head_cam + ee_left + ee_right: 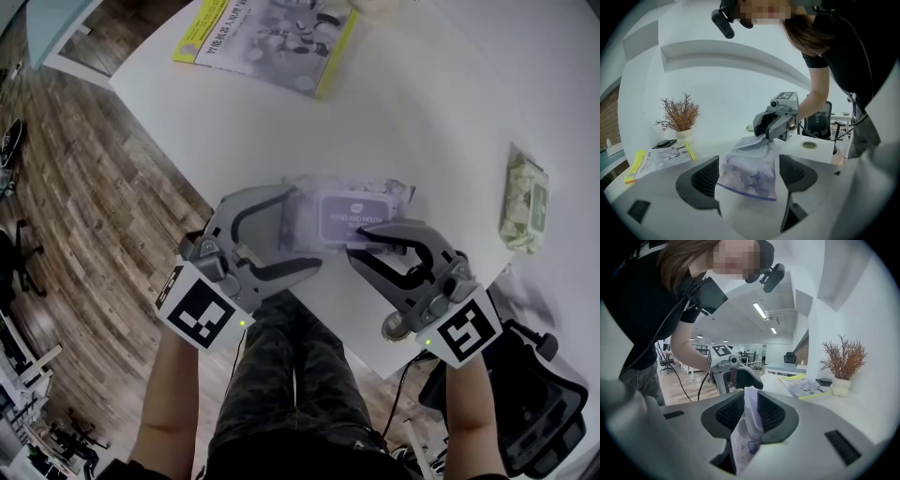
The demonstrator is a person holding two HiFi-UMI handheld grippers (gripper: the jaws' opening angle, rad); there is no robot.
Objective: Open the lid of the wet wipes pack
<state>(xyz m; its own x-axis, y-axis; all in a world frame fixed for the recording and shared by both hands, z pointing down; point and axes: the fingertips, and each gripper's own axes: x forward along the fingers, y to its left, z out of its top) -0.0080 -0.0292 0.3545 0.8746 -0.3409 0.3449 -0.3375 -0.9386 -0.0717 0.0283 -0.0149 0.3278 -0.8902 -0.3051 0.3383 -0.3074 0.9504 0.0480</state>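
Note:
The wet wipes pack (352,211), pale purple with a darker rectangular lid, lies near the front edge of the white table (441,112). My left gripper (298,230) has its jaws on either side of the pack's left end, and the left gripper view shows the pack (750,173) filling the gap from pad to pad. My right gripper (356,246) comes in from the right. Its jaws are closed on a thin edge of the pack by the lid. In the right gripper view that purple-and-white flap (749,427) stands pinched between the pads.
A yellow-edged book (267,33) lies at the back of the table. A green packet (525,202) sits at the right edge. A dried plant in a white pot (843,366) stands by the wall. A black chair (539,412) is at the lower right, off the table.

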